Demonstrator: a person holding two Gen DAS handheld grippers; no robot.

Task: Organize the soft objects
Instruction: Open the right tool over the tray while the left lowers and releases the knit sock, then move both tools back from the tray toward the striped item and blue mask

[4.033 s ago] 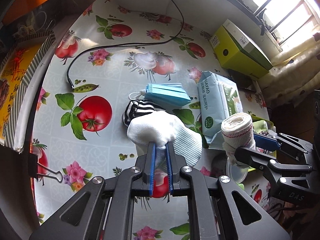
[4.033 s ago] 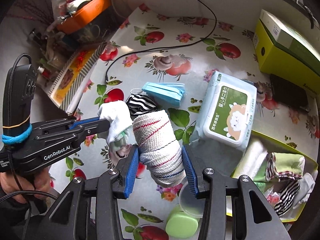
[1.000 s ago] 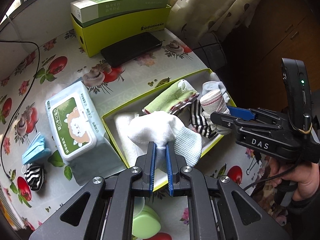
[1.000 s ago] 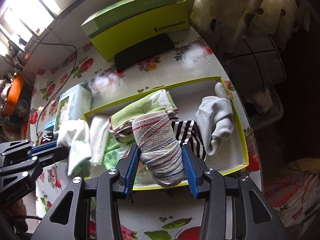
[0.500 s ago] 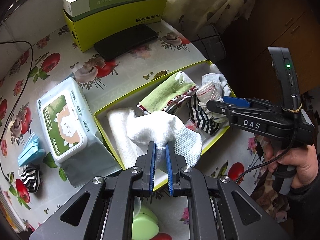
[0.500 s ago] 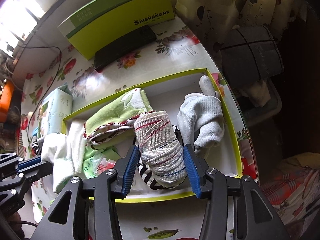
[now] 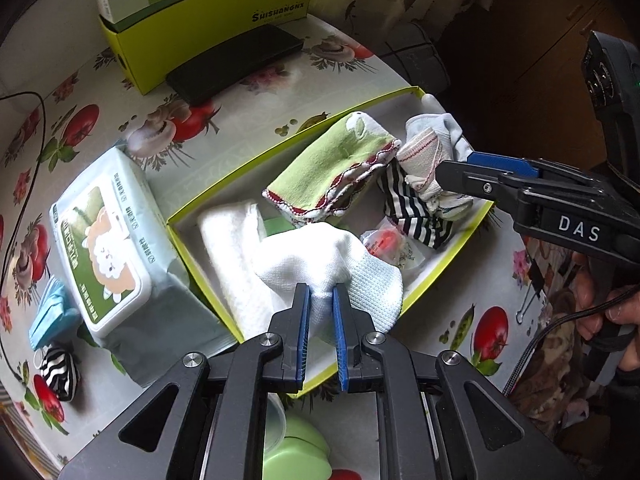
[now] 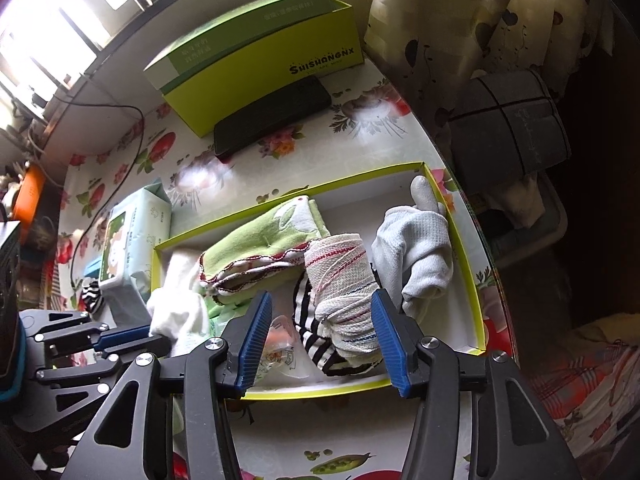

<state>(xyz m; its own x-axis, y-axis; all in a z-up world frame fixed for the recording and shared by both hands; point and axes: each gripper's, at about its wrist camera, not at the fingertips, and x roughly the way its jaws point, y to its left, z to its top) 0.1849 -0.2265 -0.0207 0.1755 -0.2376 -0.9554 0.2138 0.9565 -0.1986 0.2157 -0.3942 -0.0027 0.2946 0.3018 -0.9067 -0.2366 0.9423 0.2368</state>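
The left tongs (image 7: 320,300), easing apart, still pinch a white sock (image 7: 320,264) over the yellow-rimmed box (image 8: 478,292), where the widening right tongs (image 8: 320,320) stand clear of a bandage roll (image 8: 340,276) resting on a striped sock (image 8: 308,340).

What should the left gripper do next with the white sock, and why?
Probably finish opening the left gripper. Its jaws are opening around the white sock, which already hangs over the yellow-green tray, so it should drop in beside the folded white cloth.
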